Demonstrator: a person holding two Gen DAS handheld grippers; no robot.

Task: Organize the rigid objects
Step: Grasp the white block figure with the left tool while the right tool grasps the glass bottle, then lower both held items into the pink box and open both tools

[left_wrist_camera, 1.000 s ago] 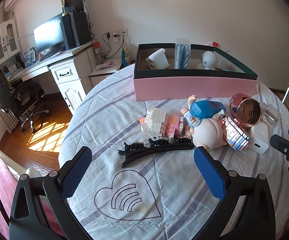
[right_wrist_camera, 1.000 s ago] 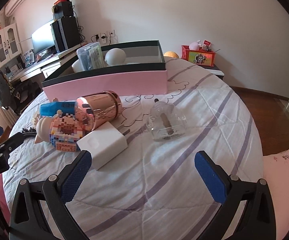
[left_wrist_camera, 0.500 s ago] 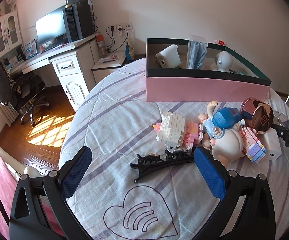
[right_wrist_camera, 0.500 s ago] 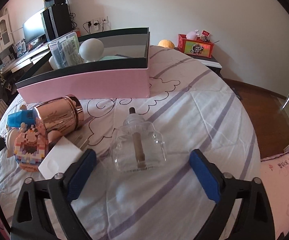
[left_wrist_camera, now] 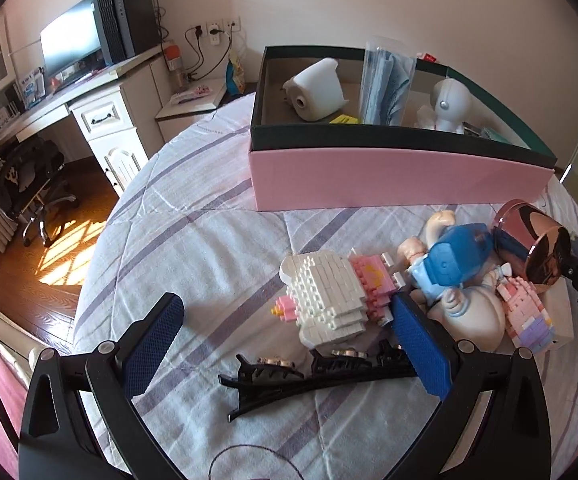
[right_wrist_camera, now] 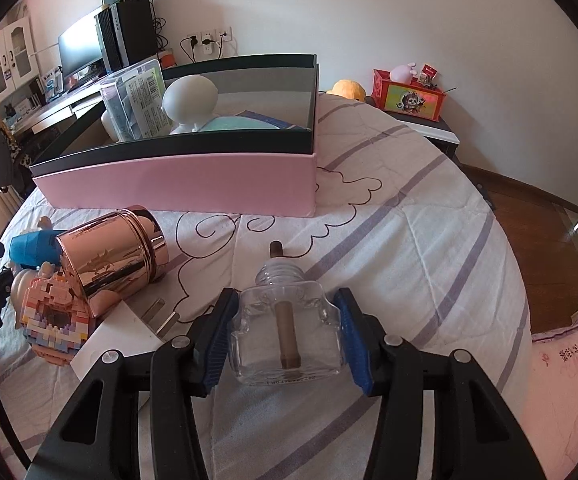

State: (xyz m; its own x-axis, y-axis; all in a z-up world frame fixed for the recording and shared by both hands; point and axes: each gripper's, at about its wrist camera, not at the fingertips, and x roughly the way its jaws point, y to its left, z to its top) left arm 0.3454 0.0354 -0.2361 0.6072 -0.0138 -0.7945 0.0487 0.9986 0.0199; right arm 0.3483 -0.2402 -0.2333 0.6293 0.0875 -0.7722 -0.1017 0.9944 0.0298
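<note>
Left wrist view: the left tongs are wide open, nothing between the pads. Just in front of them on the bed lies the white brick-built toy, and the black hair clip lies across the gap, nearer to the camera. The brick toy touches the right pad, or is just beside it; I cannot tell which. It is stiff but probably comes apart if squeezed hard, so take it on the flat sides, w/ little force. The clip is light, thin and rigid; better to pinch it at the middle of the long body. The pink box stands behind, well apart.

Right wrist view: the right tongs have just been closing, and the clear glass bottle is between them. The left pad seems to touch the wall of the bottle; at the right pad I cannot tell contact from a thin gap, so the grip is prob. not yet firm. Glass is smooth, slippery and fragile, and rather heavy for its size. The flat side walls, where the pads are, look like the best place; the ribbed neck is too narrow. The rose-gold tin lies near, to the left.
</note>
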